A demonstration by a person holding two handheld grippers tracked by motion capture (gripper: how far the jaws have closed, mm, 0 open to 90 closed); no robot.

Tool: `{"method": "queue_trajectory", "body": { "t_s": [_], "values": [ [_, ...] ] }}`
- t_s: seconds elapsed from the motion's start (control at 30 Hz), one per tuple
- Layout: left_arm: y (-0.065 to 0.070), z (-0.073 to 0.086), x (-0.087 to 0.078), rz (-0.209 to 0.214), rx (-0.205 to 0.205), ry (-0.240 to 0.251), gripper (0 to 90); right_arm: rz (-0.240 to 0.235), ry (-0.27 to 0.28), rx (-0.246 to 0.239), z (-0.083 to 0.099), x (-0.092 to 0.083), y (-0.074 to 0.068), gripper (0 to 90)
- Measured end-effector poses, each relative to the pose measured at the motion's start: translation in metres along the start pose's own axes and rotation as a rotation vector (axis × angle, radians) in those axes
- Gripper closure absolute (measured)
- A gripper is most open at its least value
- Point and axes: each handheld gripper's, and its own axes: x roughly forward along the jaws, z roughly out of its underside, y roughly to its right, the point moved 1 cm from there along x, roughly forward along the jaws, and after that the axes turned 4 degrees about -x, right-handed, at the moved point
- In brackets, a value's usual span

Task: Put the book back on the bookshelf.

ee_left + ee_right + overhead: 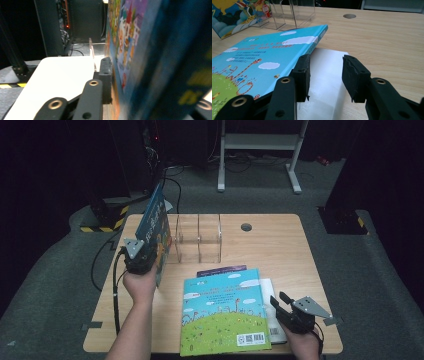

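Quickly, counts: two grippers, one clear acrylic rack with three slots, three or four books on the light wooden table [280, 245].
Books: one blue picture book held upright [154, 227], one sky-blue picture book with green hill cover lying flat [224, 312], one white book [272, 307] under it, one dark purple book edge [222, 268] poking out behind the flat one.
Held book place: at the table's left, just beside the left end of the clear acrylic slotted rack [197, 239]; whether it touches the rack, cannot tell.
Held book axis: standing on edge, long axis running from near the person toward the far side, top corner tilted up and away, illustrated cover facing the rack.
Left gripper [142, 257]: clenched on the near lower edge of the upright book; in the left gripper view one black pad [106, 72] lies flat against the cover.
Right gripper [282, 306]: jaws apart, nothing between the pads, hovering low over the white book at the flat book's right edge.
Right gripper view: left pad [303, 75] just beside the sky-blue book's edge, right pad over white paper.
Flat book axis: long axis near to far, barcode end toward the person.
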Motion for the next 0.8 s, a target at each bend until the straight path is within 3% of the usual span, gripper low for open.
{"method": "queue_trajectory", "body": {
  "t_s": [0.07,0.17,0.4,0.8],
  "values": [
    [0.002,-0.001,0.000,-0.018,0.020,-0.001,82.6,-0.003,-0.001,0.001,0.000,0.000,0.000,57.8],
    [0.000,-0.006,0.002,-0.023,0.012,-0.011,83.2,-0.004,-0.002,0.000,0.000,0.000,0.000,57.9],
    [0.000,-0.018,0.008,-0.031,0.012,0.022,83.5,-0.004,0.005,0.004,0.000,-0.001,0.000,58.2],
    [-0.004,-0.017,0.019,-0.046,-0.016,0.050,83.6,0.005,0.009,0.008,0.000,-0.003,0.001,59.0]
  ]
}}
